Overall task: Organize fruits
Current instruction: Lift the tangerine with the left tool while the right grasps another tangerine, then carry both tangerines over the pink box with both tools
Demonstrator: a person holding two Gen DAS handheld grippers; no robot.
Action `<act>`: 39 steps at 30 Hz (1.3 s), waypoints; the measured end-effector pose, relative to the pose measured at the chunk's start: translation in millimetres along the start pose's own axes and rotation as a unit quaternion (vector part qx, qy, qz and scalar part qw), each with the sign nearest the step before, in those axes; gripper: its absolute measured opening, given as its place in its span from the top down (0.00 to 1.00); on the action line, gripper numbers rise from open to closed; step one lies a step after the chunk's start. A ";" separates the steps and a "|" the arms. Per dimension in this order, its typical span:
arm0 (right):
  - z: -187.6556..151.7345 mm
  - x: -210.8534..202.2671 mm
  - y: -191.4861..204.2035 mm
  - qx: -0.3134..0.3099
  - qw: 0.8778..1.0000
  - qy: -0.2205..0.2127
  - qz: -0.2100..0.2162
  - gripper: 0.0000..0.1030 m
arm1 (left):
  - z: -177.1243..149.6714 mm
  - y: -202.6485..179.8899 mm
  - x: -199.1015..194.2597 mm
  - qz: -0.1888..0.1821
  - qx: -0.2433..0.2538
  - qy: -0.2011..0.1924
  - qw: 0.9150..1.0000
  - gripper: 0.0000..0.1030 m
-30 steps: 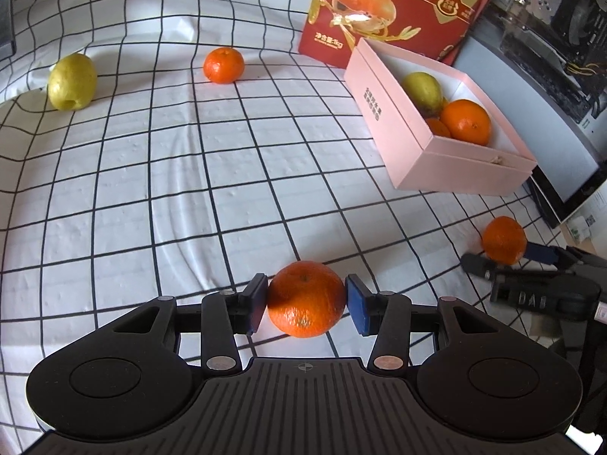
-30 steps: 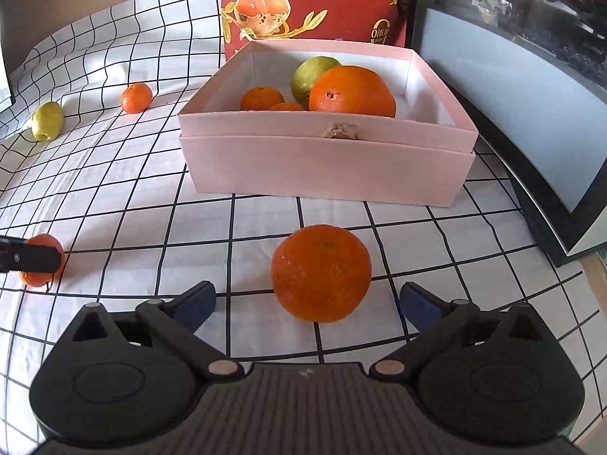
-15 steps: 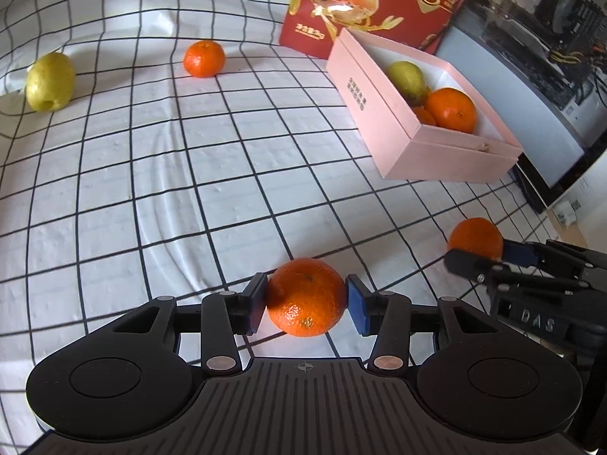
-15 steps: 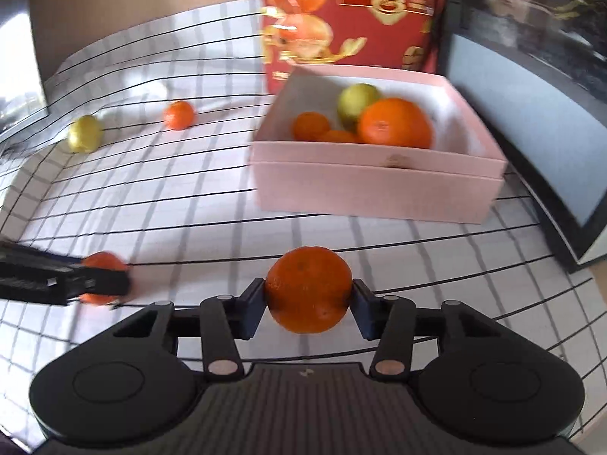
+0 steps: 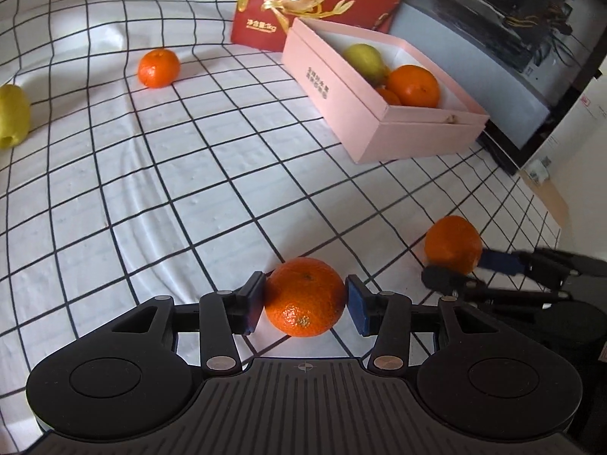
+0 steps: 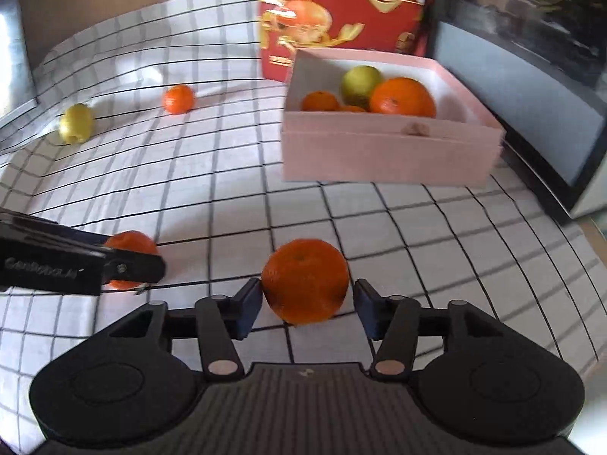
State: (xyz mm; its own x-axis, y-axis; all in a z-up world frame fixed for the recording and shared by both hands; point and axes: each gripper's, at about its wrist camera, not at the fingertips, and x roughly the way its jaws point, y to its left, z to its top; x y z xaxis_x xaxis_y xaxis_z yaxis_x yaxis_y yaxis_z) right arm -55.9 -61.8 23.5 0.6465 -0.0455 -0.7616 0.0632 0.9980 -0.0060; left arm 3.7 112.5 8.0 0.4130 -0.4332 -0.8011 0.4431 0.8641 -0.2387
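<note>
Gripping a mandarin (image 5: 304, 297) at the lower centre of its own view, the left gripper (image 5: 304, 299) is standing partly closed, both blue pads pressing against the fruit's sides. The same gripper is showing at the left edge of the right wrist view (image 6: 131, 265), with that mandarin half hidden behind its near finger.

The right gripper (image 6: 306, 299) is bracketing a second mandarin (image 6: 305, 280) at the lower centre of its view. Its jaws are opening: the left pad is lying against the fruit, while a narrow gap is showing at the right pad, so no firm hold is evident. Blur is softening this frame.

The pink box (image 6: 387, 151) is sitting open in the upper right of both views, holding a large orange (image 6: 403, 97), a green-yellow pear (image 6: 358, 80) and smaller mandarins (image 6: 319, 101). A red fruit carton (image 6: 341, 19) is standing upright directly behind it.

Two fruits are lying loose on the checked cloth (image 5: 189, 189) in the upper left: a small mandarin (image 5: 158, 68) and, further left, a yellow pear (image 5: 13, 115), well apart from the box. A dark screen (image 6: 531, 121) is running along the right edge.
</note>
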 end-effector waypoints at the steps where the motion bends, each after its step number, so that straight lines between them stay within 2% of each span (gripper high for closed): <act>1: -2.8 0.5 -1.0 0.008 1.000 0.005 -0.001 0.46 | -0.2 -0.7 0.2 0.001 0.002 0.001 1.000 0.51; 2: -6.2 -0.1 -2.5 0.013 1.000 0.005 -0.001 0.45 | -0.1 -1.5 0.5 0.003 0.002 0.002 1.000 0.51; 4: -11.6 -2.7 -3.4 0.014 1.000 0.000 -0.006 0.35 | -0.3 -2.8 0.2 0.008 0.002 0.002 1.000 0.51; 9: -12.7 -2.9 -1.6 0.008 1.000 -0.011 -0.011 0.33 | -7.0 -12.5 0.3 0.033 0.030 -0.011 0.999 0.49; 12: -6.4 2.0 -5.1 0.018 1.000 -0.017 -0.005 0.33 | -9.0 -11.4 -0.7 0.034 0.026 -0.016 0.999 0.49; 14: -1.9 5.0 -6.8 0.023 1.000 -0.019 -0.002 0.37 | -7.9 -8.1 -1.3 0.027 0.018 -0.016 0.999 0.50; 16: 4.1 6.3 -7.6 0.024 0.999 -0.021 0.007 0.53 | -6.7 -6.3 -1.6 0.022 0.016 -0.014 1.000 0.50; 23: 17.9 -2.3 -8.2 0.010 1.000 -0.015 -0.012 0.55 | -1.4 -12.8 1.1 0.037 0.009 -0.006 0.999 0.52; 24: 21.6 -8.5 -11.3 0.014 0.999 -0.023 -0.018 0.55 | 2.9 -16.5 3.1 0.044 0.009 -0.002 0.999 0.52; 27: 29.2 -28.4 -25.1 0.034 0.998 -0.046 -0.035 0.55 | 18.5 -28.3 13.6 0.002 -0.004 0.015 1.000 0.53; 29: 29.8 -41.3 -37.6 0.044 0.996 -0.057 -0.043 0.55 | 30.2 -44.4 18.7 -0.017 -0.002 0.013 1.000 0.53; 34: 19.7 -54.9 -72.4 0.068 0.993 -0.066 -0.065 0.55 | 76.6 -84.1 6.1 -0.048 0.010 -0.039 0.998 0.53; 39: 13.8 -54.5 -102.3 0.114 0.990 -0.070 -0.051 0.55 | 142.4 -118.7 -17.4 -0.048 0.033 -0.118 0.991 0.53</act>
State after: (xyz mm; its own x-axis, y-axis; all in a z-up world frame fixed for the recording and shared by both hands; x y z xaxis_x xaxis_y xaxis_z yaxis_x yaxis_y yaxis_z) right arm -87.1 -162.1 74.6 0.7263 -0.1669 -0.6667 0.2924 0.9530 0.0799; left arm 57.2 -19.1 128.4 0.5368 -0.5678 -0.6240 0.5378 0.8002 -0.2654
